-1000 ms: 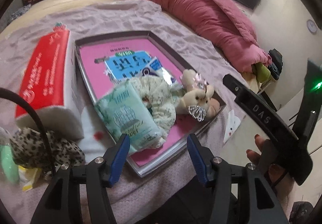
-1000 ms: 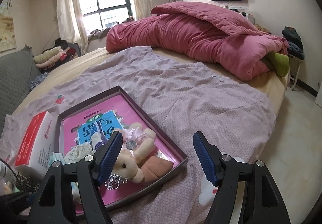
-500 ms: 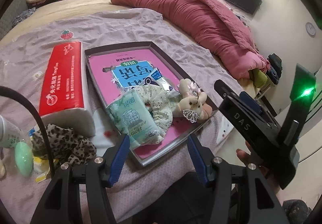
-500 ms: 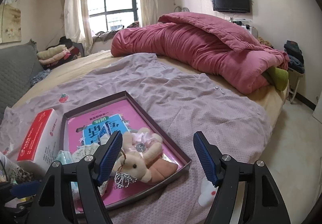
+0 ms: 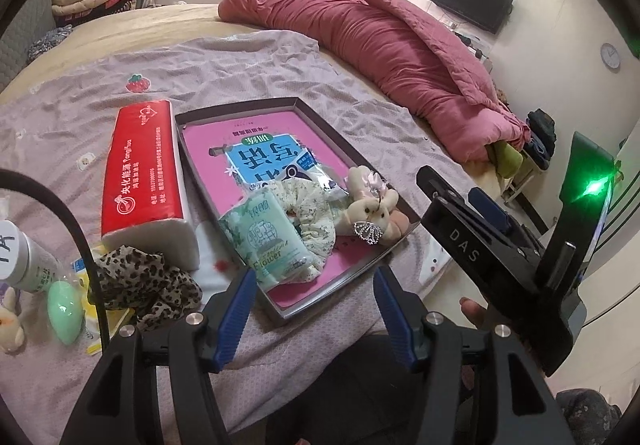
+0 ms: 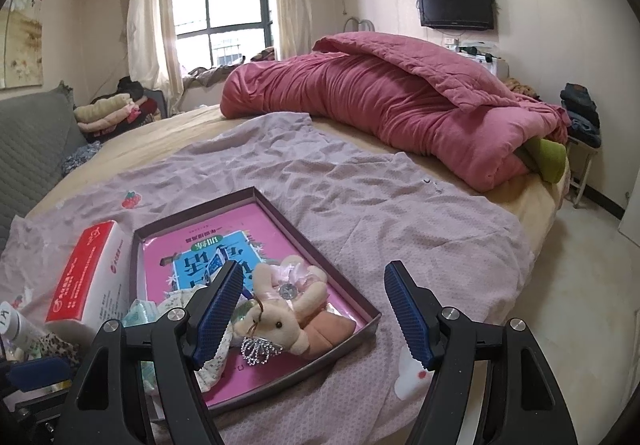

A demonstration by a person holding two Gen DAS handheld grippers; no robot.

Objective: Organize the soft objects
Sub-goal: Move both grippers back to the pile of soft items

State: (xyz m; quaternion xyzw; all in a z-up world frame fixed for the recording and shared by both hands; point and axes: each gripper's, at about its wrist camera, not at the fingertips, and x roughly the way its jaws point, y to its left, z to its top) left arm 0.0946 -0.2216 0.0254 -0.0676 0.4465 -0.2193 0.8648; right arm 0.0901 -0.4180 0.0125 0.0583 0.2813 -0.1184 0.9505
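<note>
A shallow dark tray (image 5: 404, 207) (image 6: 362, 305) with a pink floor lies on the lilac sheet. In it rest a green tissue pack (image 5: 267, 236), a floral scrunchie (image 5: 312, 209) and a beige plush rabbit (image 5: 372, 207) (image 6: 280, 319) with a small silver tiara. My left gripper (image 5: 314, 307) hovers open above the tray's near edge, nothing between its blue pads. My right gripper (image 6: 314, 311) is open too, over the tray's near right corner, empty; its black body (image 5: 500, 257) shows at the right of the left wrist view.
A red-and-white tissue pack (image 5: 144, 181) lies left of the tray. Near it sit a leopard-print scrunchie (image 5: 144, 283), a mint egg-shaped sponge (image 5: 64, 305), a white bottle (image 5: 24, 259) and a small plush toy (image 5: 10, 325). A rolled pink duvet (image 6: 380, 101) fills the bed's far side.
Both grippers have risen and drawn back from the tray, so more of the bed shows. The objects in the tray lie as before.
</note>
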